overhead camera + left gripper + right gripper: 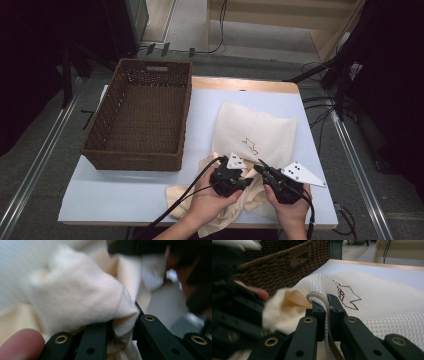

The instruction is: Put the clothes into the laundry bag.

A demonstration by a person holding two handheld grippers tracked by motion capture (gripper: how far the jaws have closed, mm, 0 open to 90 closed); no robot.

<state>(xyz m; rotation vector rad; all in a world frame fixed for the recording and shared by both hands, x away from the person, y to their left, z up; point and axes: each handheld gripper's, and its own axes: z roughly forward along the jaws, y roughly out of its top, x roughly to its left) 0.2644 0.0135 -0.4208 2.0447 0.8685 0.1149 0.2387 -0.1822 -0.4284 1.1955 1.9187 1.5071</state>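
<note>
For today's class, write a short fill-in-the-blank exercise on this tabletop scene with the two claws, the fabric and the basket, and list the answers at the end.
1. The brown woven wicker basket holds ____.
2. The left claw is shut on a cream ____.
3. The right claw pinches the taped rim of the white ____ bag.
4. The dark line drawing sits on the ____.

Answers: nothing; cloth; mesh; bag

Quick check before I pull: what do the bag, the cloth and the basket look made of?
The bag looks like white synthetic mesh, with tiny holes and a tan edge band. The cloth looks like soft, matte cream knit, finely ribbed. The basket is dark brown woven wicker or rattan.
</note>
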